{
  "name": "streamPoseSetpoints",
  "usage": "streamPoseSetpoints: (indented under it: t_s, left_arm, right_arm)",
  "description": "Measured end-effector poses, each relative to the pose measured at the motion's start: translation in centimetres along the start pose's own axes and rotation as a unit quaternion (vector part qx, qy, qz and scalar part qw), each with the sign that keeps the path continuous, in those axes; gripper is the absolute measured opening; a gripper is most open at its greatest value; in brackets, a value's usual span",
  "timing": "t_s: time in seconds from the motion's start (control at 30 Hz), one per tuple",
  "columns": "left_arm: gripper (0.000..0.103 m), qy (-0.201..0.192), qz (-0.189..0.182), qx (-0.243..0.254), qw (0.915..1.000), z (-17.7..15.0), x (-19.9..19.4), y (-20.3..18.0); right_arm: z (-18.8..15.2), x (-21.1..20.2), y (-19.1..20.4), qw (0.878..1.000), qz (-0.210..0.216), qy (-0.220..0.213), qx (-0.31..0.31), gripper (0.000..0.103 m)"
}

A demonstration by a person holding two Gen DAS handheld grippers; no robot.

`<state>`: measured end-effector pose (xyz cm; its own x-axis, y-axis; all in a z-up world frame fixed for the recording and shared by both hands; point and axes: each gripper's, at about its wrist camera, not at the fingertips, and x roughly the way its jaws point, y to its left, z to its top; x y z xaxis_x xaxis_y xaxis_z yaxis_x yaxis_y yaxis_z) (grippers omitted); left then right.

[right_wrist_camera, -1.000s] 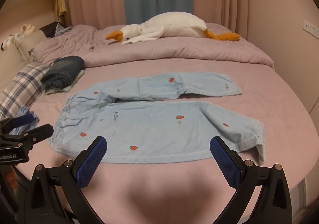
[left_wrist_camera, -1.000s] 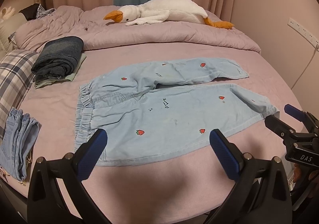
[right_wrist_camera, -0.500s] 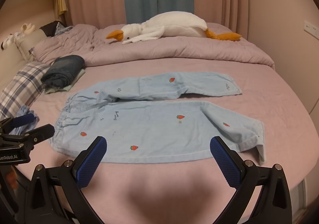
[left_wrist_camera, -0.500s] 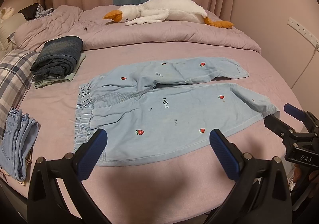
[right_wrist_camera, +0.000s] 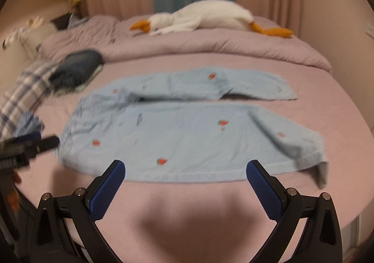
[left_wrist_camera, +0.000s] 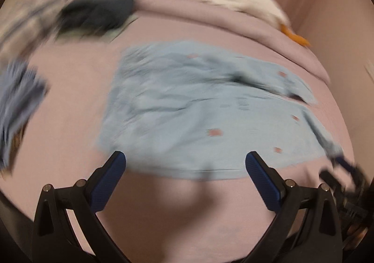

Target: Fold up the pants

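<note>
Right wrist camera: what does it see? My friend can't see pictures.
Light blue pants with little strawberries lie spread flat on a pink bed. The right tool hovers open at their near edge. A white toy goose lies on the far side.

The light blue denim pants with small red strawberry prints (right_wrist_camera: 187,127) lie unfolded and flat on the pink bed (right_wrist_camera: 210,211), their gathered waistband toward 9 o'clock and both legs reaching toward 3 o'clock. The far leg lies slightly apart from the near one. The near leg's cuff is rumpled and hangs over the bed's edge.
</note>
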<state>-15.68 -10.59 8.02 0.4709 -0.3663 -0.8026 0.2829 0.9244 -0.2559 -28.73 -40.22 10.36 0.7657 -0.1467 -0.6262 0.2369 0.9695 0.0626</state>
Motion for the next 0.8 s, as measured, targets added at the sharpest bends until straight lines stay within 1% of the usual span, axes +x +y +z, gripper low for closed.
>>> streamPoseSetpoints:
  t_s: [0.03, 0.07, 0.1, 0.13, 0.17, 0.2, 0.23, 0.3, 0.37, 0.4, 0.43, 0.47, 0.5, 0.53, 0.57, 0.6, 0.63, 0.67, 0.7, 0.73, 0.77, 0.8]
  left_arm:
    - [0.101, 0.011, 0.005, -0.032, 0.9994, -0.2, 0.6, 1.9]
    - [0.101, 0.019, 0.003, -0.075, 0.997, -0.6, 1.3, 4.4]
    - [0.101, 0.022, 0.001, -0.094, 0.9954, -0.8, 1.6, 5.4]
    - [0.101, 0.027, -0.007, -0.125, 0.9917, -1.1, 2.2, 7.0]
    - [0.101, 0.029, -0.019, -0.142, 0.9893, -1.2, 2.5, 7.6]
    - [0.101, 0.028, -0.036, -0.156, 0.9868, -1.3, 2.7, 8.0]
    - [0.101, 0.029, -0.053, -0.17, 0.9836, -1.4, 3.3, 8.4]
    - [0.101, 0.024, -0.065, -0.178, 0.9816, -1.4, 3.8, 8.2]
    - [0.1, 0.002, -0.06, -0.18, 0.9817, -1.0, 4.4, 7.9]
    - [0.098, -0.005, -0.056, -0.184, 0.9812, -0.7, 4.6, 7.8]
    - [0.095, -0.015, -0.047, -0.188, 0.981, -0.5, 4.6, 7.7]
    - [0.084, -0.019, -0.031, -0.187, 0.9818, 0.0, 4.9, 7.5]
    - [0.063, -0.021, -0.022, -0.183, 0.9826, 0.3, 5.1, 8.0]
    - [0.049, -0.022, -0.004, -0.176, 0.9842, 0.6, 5.3, 8.1]
    - [0.038, -0.017, 0.008, -0.17, 0.9852, 1.0, 5.5, 8.3]
    - [0.035, -0.014, -0.003, -0.174, 0.9846, 1.2, 5.6, 8.9]
    - [0.034, -0.016, -0.017, -0.183, 0.9828, 1.4, 5.5, 9.4]
    - [0.033, -0.02, -0.024, -0.185, 0.9823, 1.7, 5.1, 9.8]
    - [0.033, -0.028, -0.026, -0.181, 0.9827, 1.9, 4.5, 10.0]
    - [0.033, -0.044, -0.026, -0.173, 0.9836, 2.2, 3.7, 10.1]
    - [0.033, -0.065, -0.021, -0.16, 0.9847, 2.6, 2.5, 10.1]
    - [0.032, -0.085, -0.013, -0.147, 0.9854, 3.0, 1.4, 10.1]
  right_arm:
    - [-0.2, 0.7, 0.6, 1.0, 0.006, -0.014, -0.013, 0.103]
    - [-0.7, 1.7, 1.7, 0.999, 0.012, -0.01, -0.032, 0.103]
    - [-1.1, 2.3, 2.5, 0.999, 0.021, -0.006, -0.044, 0.103]
    - [-1.5, 3.1, 3.5, 0.997, 0.024, -0.006, -0.068, 0.103]
    - [-2.2, 4.3, 4.6, 0.994, 0.013, 0.009, -0.106, 0.103]
    - [-2.6, 5.0, 5.5, 0.991, 0.009, 0.012, -0.134, 0.103]
    - [-3.2, 5.5, 6.8, 0.987, 0.013, 0.012, -0.159, 0.103]
    - [-4.5, 6.9, 9.5, 0.971, -0.003, 0.021, -0.236, 0.103]
    - [-5.2, 8.1, 11.6, 0.951, -0.012, 0.018, -0.31, 0.103]
    - [-5.5, 8.3, 12.7, 0.945, -0.002, 0.014, -0.328, 0.103]
    - [-5.7, 8.5, 13.8, 0.938, 0.003, 0.011, -0.346, 0.101]
    - [-6.0, 8.6, 14.7, 0.932, 0.014, 0.01, -0.361, 0.097]
    - [-6.1, 9.0, 15.6, 0.926, 0.016, 0.005, -0.377, 0.095]
    - [-6.1, 9.6, 16.4, 0.918, 0.011, 0.003, -0.395, 0.089]
    - [-6.2, 9.9, 16.5, 0.914, 0.011, 0.005, -0.406, 0.079]
    - [-6.2, 9.9, 16.7, 0.912, 0.015, 0.001, -0.41, 0.074]
    - [-5.9, 10.0, 17.3, 0.912, 0.019, -0.005, -0.409, 0.06]
    - [-5.3, 10.3, 17.8, 0.913, 0.024, 0.002, -0.408, 0.037]
    - [-4.6, 10.3, 18.2, 0.914, 0.032, 0.011, -0.404, 0.025]
    - [-4.4, 9.8, 18.5, 0.918, 0.035, 0.009, -0.395, 0.021]
    - [-3.9, 9.3, 19.0, 0.92, 0.036, 0.006, -0.39, 0.019]
    - [-3.2, 8.8, 19.4, 0.923, 0.045, 0.011, -0.381, 0.019]
